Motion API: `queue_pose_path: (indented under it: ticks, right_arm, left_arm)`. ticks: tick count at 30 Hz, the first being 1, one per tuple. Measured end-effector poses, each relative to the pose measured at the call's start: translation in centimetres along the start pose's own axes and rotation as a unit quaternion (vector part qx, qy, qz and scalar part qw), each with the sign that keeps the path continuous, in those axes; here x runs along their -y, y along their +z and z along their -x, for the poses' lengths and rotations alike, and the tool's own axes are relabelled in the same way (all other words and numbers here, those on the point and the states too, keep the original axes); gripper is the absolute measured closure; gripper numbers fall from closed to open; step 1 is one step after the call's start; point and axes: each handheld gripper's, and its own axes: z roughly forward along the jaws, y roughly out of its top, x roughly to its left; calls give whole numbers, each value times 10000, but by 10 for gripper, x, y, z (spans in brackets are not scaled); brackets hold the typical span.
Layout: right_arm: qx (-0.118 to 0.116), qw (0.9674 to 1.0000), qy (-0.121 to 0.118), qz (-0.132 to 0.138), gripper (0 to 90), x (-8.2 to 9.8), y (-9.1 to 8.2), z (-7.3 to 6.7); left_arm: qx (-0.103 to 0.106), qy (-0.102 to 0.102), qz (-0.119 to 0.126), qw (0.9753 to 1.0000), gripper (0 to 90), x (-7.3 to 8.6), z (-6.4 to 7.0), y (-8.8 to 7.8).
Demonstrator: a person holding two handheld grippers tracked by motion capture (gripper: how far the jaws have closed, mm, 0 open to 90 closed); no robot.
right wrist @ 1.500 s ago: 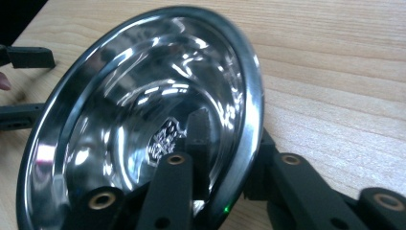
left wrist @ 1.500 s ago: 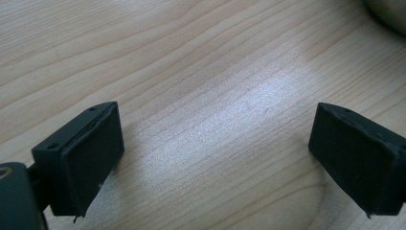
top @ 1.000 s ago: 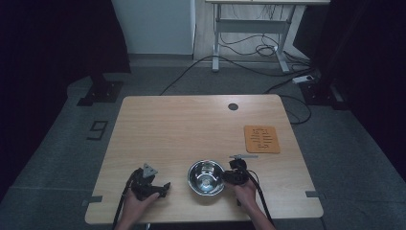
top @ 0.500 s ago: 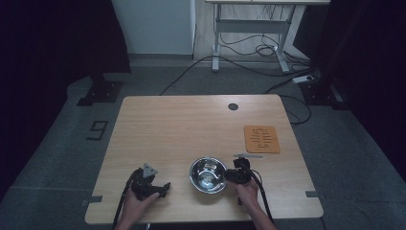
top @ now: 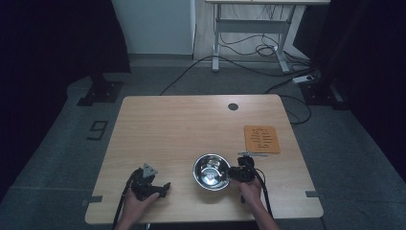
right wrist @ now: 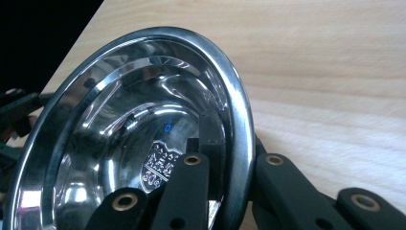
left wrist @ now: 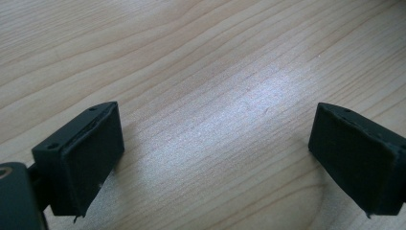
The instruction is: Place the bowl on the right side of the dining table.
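At the near edge of the table [top: 158, 120], the left gripper [top: 149, 186] is resting with its jaws wide apart and nothing between them. The right gripper [top: 235, 173] is clamping the rim of the steel bowl [top: 211, 171], one jaw inside and one outside. Compared with a second ago, the bowl is sitting almost in the same place, only slightly shifted, so probably the lift is just beginning. The bowl is shiny, empty, with a printed emblem inside. Farther away, an orange card [top: 261, 139] is lying flat.

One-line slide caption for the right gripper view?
Right gripper clamps the rim of a shiny round steel bowl on the wooden table.
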Motion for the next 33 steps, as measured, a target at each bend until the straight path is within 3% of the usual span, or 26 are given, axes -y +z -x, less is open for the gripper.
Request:
queue_pose_path:
  ticks: [19, 33]
  right_arm:
    - [211, 9967, 314, 711, 866, -24, -44, 28]
    - [413, 9945, 407, 874, 867, -29, -54, 41]
  left_arm:
    - [1, -1, 0, 10000, 44, 0, 0, 0]
    - [2, 0, -2, 10000, 44, 0, 0, 0]
